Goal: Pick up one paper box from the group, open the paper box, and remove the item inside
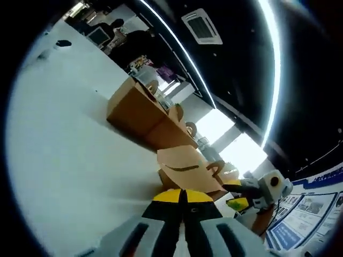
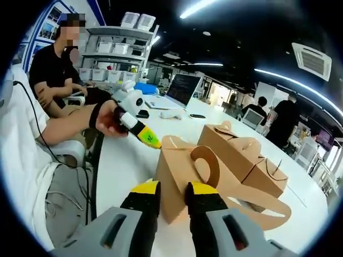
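Two handheld grippers work over a smooth white tabletop [image 2: 128, 155] that carries several brown kraft paper boxes. In the right gripper view, at the left, a person's hand [image 2: 107, 119] holds the left gripper [image 2: 146, 138]; its yellow-tipped jaws are pressed together on nothing, pointing toward the near box without touching it. In the left gripper view those same black jaws with yellow tips meet at the bottom centre [image 1: 182, 197], just short of the box.

Right of that, the held paper box [image 2: 179, 174] stands near the tabletop's front edge: matte cardboard with flat folded panels, a sloping top and a rounded loop handle [image 2: 206, 166] rising from it. The right gripper [image 2: 172, 194] grasps it, one yellow-padded jaw on each side of a lower corner panel. In the left gripper view this box [image 1: 185, 168] shows a curved cut line on its tan face, and the right gripper [image 1: 238, 195] comes in beside it.

Farther right sit two more gable-shaped boxes [image 2: 230, 147] [image 2: 268, 179], touching each other and well apart from the edge, each with curled tab handles. In the left gripper view they form a long brown block [image 1: 142, 115] toward the middle of the tabletop. A laptop [image 2: 183, 88] stands open toward the far edge.
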Available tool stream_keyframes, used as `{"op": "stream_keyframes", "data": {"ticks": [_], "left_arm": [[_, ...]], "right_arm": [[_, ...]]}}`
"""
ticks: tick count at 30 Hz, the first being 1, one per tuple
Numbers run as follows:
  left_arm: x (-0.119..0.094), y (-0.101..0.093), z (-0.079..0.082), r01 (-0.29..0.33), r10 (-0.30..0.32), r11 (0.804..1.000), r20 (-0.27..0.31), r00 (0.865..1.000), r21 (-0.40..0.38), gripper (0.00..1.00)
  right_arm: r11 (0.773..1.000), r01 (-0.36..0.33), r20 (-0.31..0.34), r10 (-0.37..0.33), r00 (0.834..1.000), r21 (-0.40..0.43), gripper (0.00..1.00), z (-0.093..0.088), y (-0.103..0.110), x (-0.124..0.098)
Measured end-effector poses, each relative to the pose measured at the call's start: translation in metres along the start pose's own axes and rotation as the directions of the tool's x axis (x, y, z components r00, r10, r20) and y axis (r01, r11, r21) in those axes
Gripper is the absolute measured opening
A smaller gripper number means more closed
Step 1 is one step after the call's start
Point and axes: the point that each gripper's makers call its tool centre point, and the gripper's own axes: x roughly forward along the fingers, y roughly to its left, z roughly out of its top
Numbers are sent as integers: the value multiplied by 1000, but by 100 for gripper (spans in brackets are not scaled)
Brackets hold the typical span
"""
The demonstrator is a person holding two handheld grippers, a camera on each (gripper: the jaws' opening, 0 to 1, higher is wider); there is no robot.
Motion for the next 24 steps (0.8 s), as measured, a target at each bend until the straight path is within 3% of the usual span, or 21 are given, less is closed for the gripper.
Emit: {"op": "stream_keyframes", "data": {"ticks": [4,7,11,15,18,21,24], "left_arm": [[1,0,-3,-4,4,1000,-8,1000,17,3],[-4,-3,5,28,-28,1000,25,999,-10,3],[-13,-12,16,53,-55,998,64,996,31,6],[-13,-20,19,89,-91,996,79,993,26,20],[-12,-19,17,86,-88,996,74,993,32,24],[-12,-17,19,78,-83,995,91,992,56,35],[-17,-24,25,94,-104,991,112,988,96,38]], "right_arm": [[1000,1,-1,-1,1000,-1,22,0,0,0],[1000,2,1,-2,1000,2,22,-1,0,-1],[1000,0,1,0,1000,-1,22,-1,1,-1],[1000,-4,1,4,1000,-7,22,0,2,0],[1000,-3,-2,3,1000,-7,22,0,2,0],[1000,-2,-2,2,1000,-5,22,0,2,-1],[1000,1,-4,-1,1000,-6,22,0,1,-1]]}}
